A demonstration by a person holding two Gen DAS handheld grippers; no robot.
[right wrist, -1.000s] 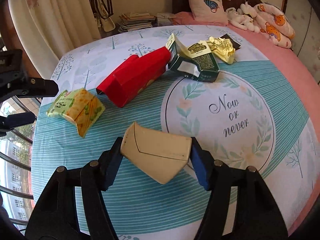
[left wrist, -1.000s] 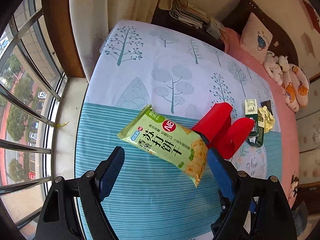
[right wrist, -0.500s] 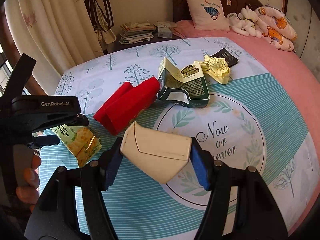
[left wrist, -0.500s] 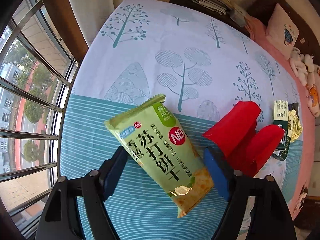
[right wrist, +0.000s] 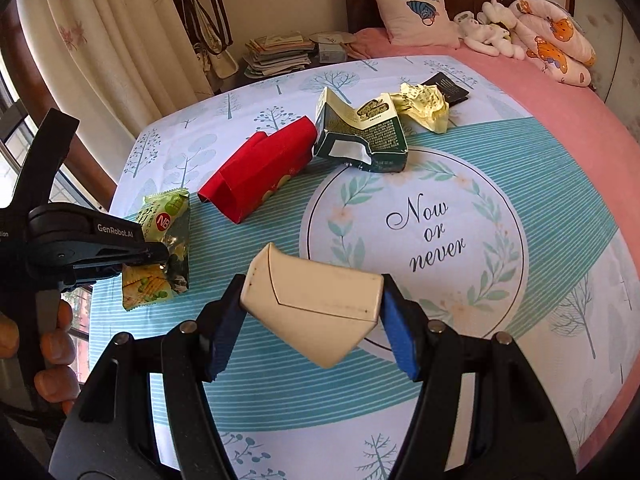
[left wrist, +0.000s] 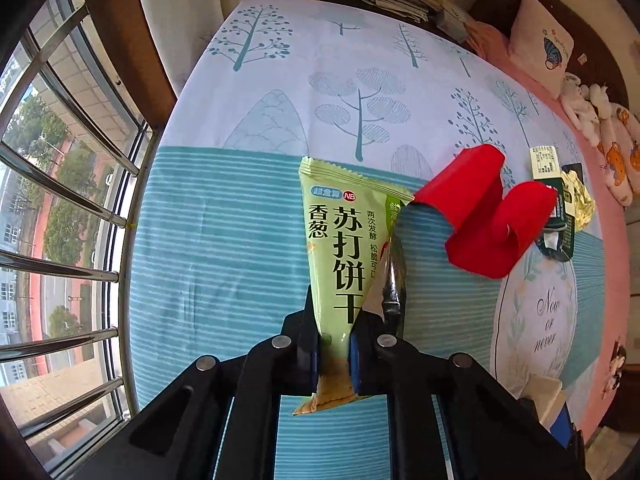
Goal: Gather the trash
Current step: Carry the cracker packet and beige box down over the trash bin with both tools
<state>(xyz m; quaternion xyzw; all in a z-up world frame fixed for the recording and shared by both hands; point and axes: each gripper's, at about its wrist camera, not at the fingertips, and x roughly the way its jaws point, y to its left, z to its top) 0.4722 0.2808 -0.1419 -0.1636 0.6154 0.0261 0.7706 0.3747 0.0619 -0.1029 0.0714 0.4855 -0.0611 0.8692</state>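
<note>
Three discards (right wrist: 258, 174) beside green cracker wrapper (left wrist: 340, 240)

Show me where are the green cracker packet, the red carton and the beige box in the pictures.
green cracker packet (left wrist: 340, 240): left wrist view, on its printed front above the closed jaws.
red carton (right wrist: 260, 172): right wrist view, on its upper red face.
beige box (right wrist: 316, 300): right wrist view, on its front face between the jaws.

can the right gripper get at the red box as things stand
Probably not yet. The right gripper is already shut on a beige carton, so its jaws are full. The red box itself lies uncovered on the bed, with nothing on the bed in between.
</note>
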